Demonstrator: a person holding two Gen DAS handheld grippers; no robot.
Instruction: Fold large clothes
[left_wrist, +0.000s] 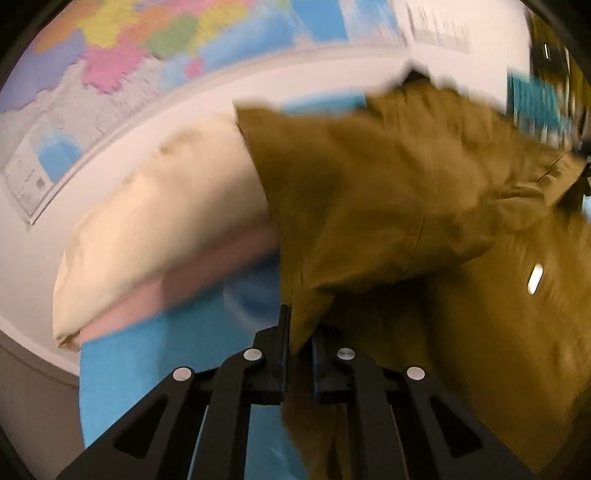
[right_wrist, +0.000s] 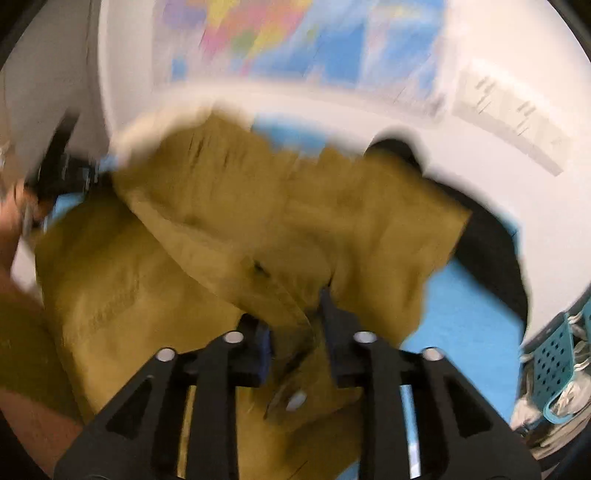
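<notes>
Left wrist view: the left gripper (left_wrist: 300, 332) is pinched down on a fold of the mustard-brown garment (left_wrist: 369, 192), cloth running between its nearly closed fingers. The garment hangs lifted above the blue bed sheet (left_wrist: 147, 369), draping right in broad soft creases; a cream pillow (left_wrist: 155, 221) lies beside it against the wall. The fabric looks like thick woven cotton: limp, not slippery, probably heavy enough to sag, so a seam or hem edge should give the firmest hold.

Right wrist view: the right gripper (right_wrist: 295, 317) has a seamed edge of the same garment between its fingers, which stand part-way apart; through the blur I cannot tell whether the pads actually press it. At the right edge, a teal perforated basket (right_wrist: 554, 362) holds pale crumpled items, too blurred to name
</notes>
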